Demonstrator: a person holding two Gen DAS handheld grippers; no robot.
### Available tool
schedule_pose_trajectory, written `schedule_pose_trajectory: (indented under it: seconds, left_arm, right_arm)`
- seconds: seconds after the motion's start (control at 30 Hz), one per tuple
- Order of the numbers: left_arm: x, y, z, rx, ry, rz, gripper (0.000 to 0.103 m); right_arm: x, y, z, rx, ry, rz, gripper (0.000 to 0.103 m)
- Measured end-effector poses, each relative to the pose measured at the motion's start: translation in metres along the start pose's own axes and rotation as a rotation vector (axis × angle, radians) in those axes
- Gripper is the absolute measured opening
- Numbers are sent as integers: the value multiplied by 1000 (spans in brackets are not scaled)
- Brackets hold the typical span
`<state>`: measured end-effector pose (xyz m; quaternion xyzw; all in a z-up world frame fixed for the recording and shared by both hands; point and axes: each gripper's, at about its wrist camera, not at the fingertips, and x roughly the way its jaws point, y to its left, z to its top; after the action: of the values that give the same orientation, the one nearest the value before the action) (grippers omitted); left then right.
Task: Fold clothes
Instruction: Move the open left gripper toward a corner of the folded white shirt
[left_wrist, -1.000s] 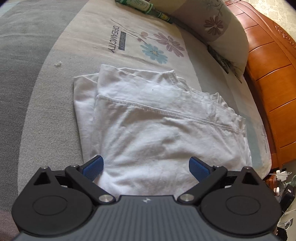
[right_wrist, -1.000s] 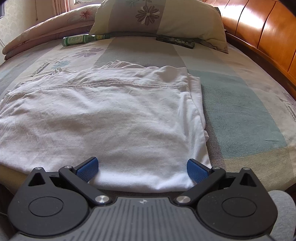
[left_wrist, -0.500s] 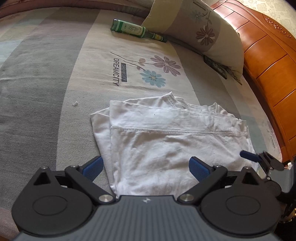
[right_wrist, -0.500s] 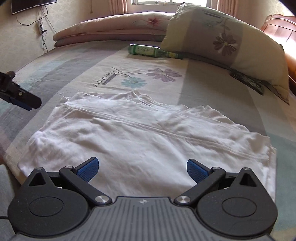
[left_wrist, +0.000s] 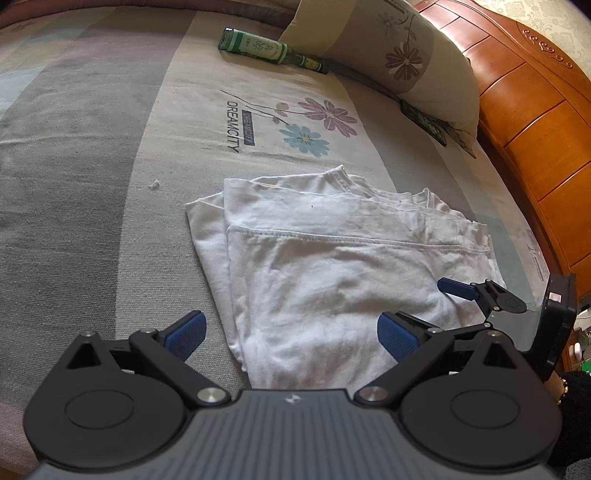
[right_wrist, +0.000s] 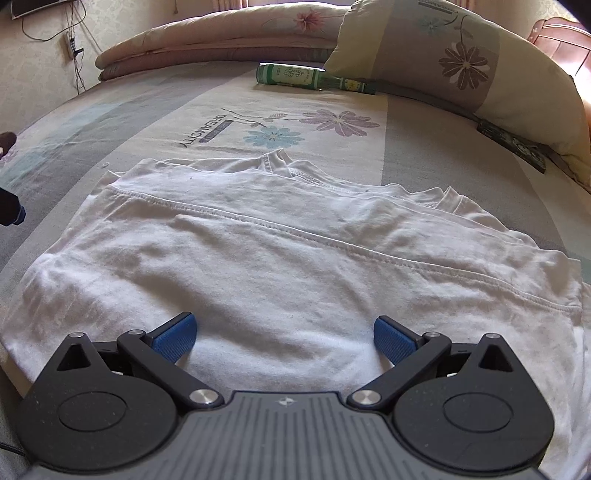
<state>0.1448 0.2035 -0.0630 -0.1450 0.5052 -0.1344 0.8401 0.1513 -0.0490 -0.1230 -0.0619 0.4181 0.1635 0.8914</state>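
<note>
Left gripper (left_wrist: 290, 334): jaws spread wide, nothing between them, hanging above the near left corner of the folded white shirt (left_wrist: 332, 273); left pad over bare bedsheet (left_wrist: 92, 184), right pad over cloth. No contact that can be made out.

Right gripper (right_wrist: 284, 338): jaws likewise spread wide and empty, poised low over the shirt's near edge, both blue pads above the fabric; touching or just clear cannot be told. Seen too from the left wrist camera at the shirt's right side, one blue finger reaching in over the cloth.

White shirt: folded into a rough rectangle, lying flat on the bed near its front edge, layers stacked with a stitched hem running across the top layer, collar peeking out at the far side, surface softly wrinkled.

Farther off on the bedsheet: printed flowers and the word DREAMCITY, then a green bottle (right_wrist: 295, 75) lying on its side just beside a flowered pillow (right_wrist: 461, 62). Wooden headboard (left_wrist: 535, 122) to the right.
</note>
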Motion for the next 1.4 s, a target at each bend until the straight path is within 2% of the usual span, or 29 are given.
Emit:
schedule_pose_trajectory:
  seconds: [0.17, 0.47, 0.67, 0.7, 0.83, 0.97, 1.1, 1.2, 1.4]
  left_arm:
    - [7, 3, -4, -12, 13, -8, 99]
    - [-6, 4, -2, -21, -9, -17, 99]
    - [-45, 2, 19, 65, -79, 65, 99]
    - [-48, 6, 22, 63, -84, 58, 99]
    - [-30, 29, 16, -65, -68, -52, 99]
    - [0, 41, -2, -142, -49, -124, 99]
    - [29, 52, -18, -218, -32, -196, 99]
    - [33, 58, -15, -252, -45, -259, 99]
    - [45, 70, -8, -304, -100, -333, 99]
  right_arm:
    - [-6, 0, 8, 2, 54, 16, 103]
    - [-36, 15, 5, -35, 35, 20, 103]
    - [-46, 19, 2, -38, 16, 28, 103]
    - [-48, 18, 1, -31, 12, 34, 103]
    - [-53, 16, -3, -12, -1, 64, 103]
    - [-60, 15, -4, -9, -17, 82, 103]
    - [-65, 11, -4, -5, -26, 61, 103]
    - [-65, 7, -6, 15, -23, 58, 103]
    - [-64, 11, -7, 7, -15, 51, 103]
